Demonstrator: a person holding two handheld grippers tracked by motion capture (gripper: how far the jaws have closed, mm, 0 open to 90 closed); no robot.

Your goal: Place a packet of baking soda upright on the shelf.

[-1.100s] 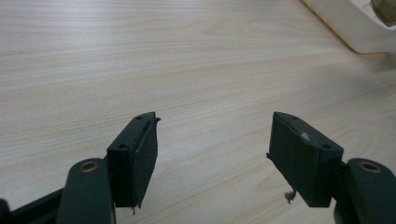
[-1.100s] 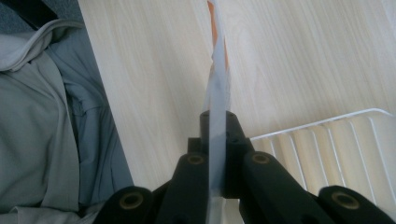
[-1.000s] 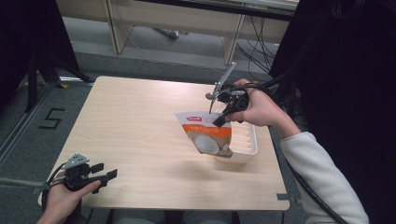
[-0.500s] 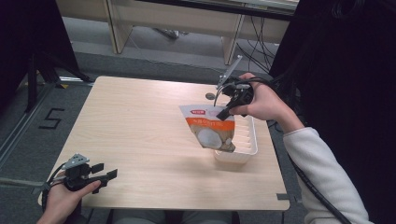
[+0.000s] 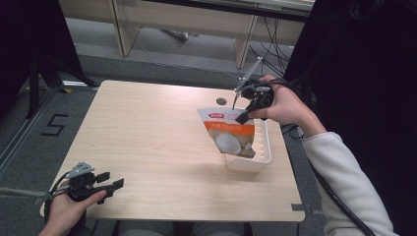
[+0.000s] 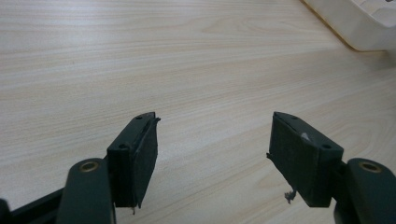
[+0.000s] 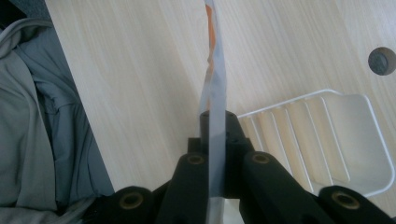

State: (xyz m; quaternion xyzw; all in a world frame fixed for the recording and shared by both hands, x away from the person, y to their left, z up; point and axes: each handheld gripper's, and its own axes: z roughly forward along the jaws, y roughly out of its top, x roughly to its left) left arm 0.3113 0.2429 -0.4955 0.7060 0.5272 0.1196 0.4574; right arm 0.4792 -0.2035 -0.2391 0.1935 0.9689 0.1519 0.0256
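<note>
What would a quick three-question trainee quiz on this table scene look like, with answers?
1. True or false: the right claw is shut on the pouch.
2. What does the pouch hang over? A) the white tray B) a bowl C) the floor
3. How do the left claw's jaws stand, and what is between them?

Key:
1. True; in the right gripper view the jaws pinch the pouch's thin edge.
2. A; its lower end hangs at the tray, though whether it touches cannot be told.
3. Wide apart, with nothing between them but the bare table; the claw sits near the table's near left corner.
</note>
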